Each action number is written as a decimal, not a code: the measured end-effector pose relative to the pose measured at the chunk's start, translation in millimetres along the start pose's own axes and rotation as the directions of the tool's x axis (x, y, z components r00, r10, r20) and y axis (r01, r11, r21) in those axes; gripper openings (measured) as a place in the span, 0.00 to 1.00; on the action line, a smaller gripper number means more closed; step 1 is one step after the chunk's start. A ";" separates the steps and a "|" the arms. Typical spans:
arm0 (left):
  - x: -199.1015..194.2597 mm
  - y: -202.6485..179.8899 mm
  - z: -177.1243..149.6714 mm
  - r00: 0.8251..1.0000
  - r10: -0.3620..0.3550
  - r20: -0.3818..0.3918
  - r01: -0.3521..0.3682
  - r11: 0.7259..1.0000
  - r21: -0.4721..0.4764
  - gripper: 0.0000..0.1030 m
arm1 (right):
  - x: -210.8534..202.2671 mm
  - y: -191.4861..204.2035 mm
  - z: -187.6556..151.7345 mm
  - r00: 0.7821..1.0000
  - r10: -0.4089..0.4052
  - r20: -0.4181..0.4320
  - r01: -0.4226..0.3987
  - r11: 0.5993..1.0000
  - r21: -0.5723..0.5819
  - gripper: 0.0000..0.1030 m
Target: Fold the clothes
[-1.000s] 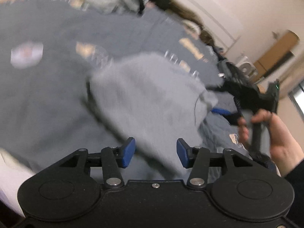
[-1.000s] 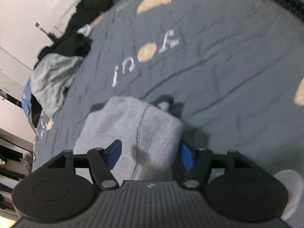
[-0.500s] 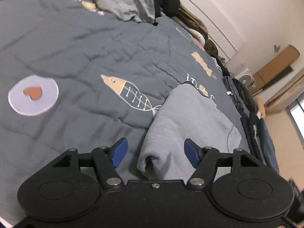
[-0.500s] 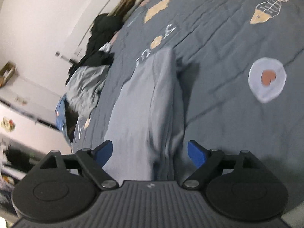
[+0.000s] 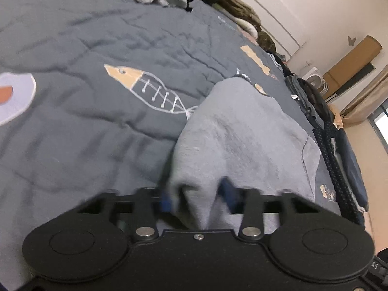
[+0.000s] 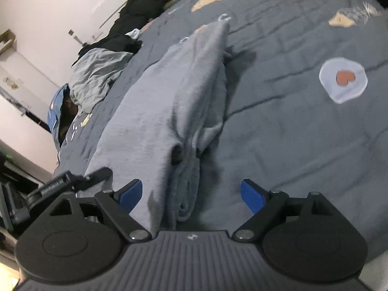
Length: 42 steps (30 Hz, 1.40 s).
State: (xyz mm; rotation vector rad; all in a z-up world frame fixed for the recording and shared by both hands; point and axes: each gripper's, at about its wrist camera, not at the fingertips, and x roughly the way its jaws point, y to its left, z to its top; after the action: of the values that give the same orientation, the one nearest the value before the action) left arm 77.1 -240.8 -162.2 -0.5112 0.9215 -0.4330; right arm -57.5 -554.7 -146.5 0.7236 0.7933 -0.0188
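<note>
The landmark here is the grey garment (image 5: 242,131), which lies in a long folded strip on the dark bedcover (image 5: 84,126). Nearest to the camera, the left gripper (image 5: 197,195) has just been closing its jaws, and a raised ridge of the garment's near edge stands between the blue pads; the pads are blurred, so I judge they pinch the cloth, but I cannot be fully sure they press already. The narrow setting fits a thin edge of fabric. At the garment's other near corner, the right gripper (image 6: 191,194) has its fingers spread wide, having just been opening, and the rolled edge of the garment lies between them without touching the pads, probably to straddle the thick fold before a grip. Beyond the garment on the bedcover there is a fish drawing (image 5: 145,89) and a pale circle with a heart (image 6: 343,80). Farther behind the garment, a heap of other clothes (image 6: 97,75) waits near the wall.
</note>
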 end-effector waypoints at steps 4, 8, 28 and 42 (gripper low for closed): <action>-1.9 1.8 0.1 1.000 -0.023 -0.003 0.023 0.998 -0.052 0.19 | 6.9 -2.8 -0.2 0.999 0.034 0.020 -0.034 0.999 0.010 0.66; -10.3 7.6 0.0 0.998 -0.063 0.009 0.064 0.985 -0.159 0.17 | 11.9 -14.1 1.9 0.992 0.125 -0.011 -0.122 0.984 0.127 0.14; -43.7 -47.8 -83.3 0.996 0.084 -0.037 -0.090 0.978 -0.187 0.46 | -19.4 -46.8 42.7 0.990 0.000 -0.143 0.003 1.000 0.019 0.31; -116.9 -112.2 -75.1 0.973 0.209 0.093 -0.224 0.952 0.208 0.54 | -60.4 -20.1 41.9 1.000 0.024 -0.002 -0.024 0.994 -0.104 0.60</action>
State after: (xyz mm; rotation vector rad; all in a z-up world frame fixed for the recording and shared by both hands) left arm -63.1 -282.6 -59.8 -0.2202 0.8402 -0.3092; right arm -79.3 -609.9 -98.6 0.6349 0.7800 0.0444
